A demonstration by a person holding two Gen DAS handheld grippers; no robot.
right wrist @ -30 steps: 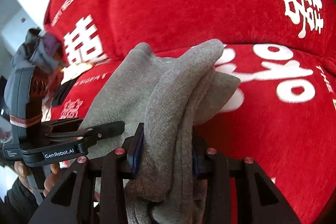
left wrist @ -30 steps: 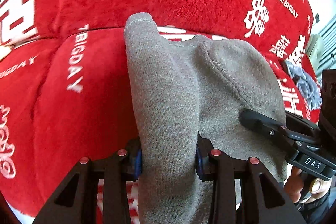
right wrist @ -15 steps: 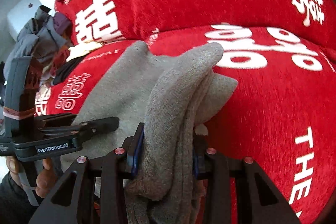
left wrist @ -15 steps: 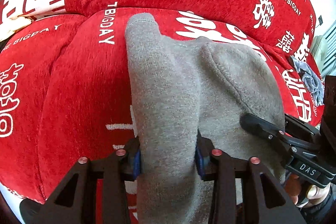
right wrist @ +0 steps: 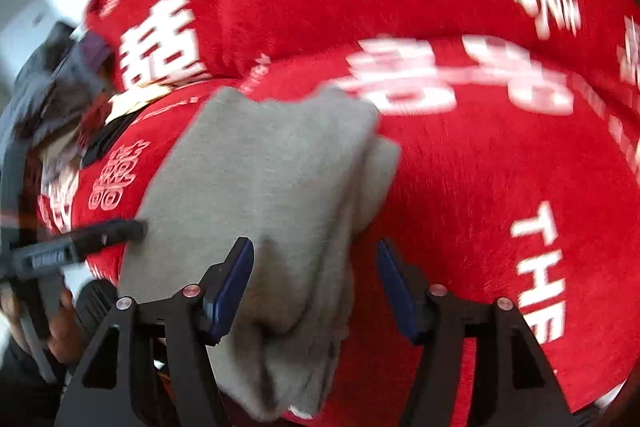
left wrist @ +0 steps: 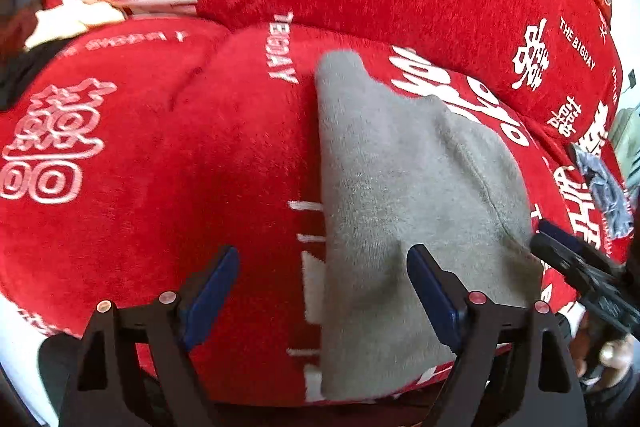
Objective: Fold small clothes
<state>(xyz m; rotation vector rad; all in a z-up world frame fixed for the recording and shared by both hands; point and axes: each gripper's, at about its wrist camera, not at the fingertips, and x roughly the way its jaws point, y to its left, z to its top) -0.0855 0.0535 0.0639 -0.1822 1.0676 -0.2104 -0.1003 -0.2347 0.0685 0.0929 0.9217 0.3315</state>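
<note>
Folded grey garment (left wrist: 400, 211) lies on the red cushion (left wrist: 160, 187), long axis 6-to-12 o'clock, narrow end at 12; my left gripper (left wrist: 322, 279) and right gripper (right wrist: 314, 277) are both opening, pads off the cloth; bare cushion at 9 and 3.

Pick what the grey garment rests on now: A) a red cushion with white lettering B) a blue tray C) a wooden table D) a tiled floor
A: the grey garment lies on the red cushion printed with white characters, in both wrist views.
</note>
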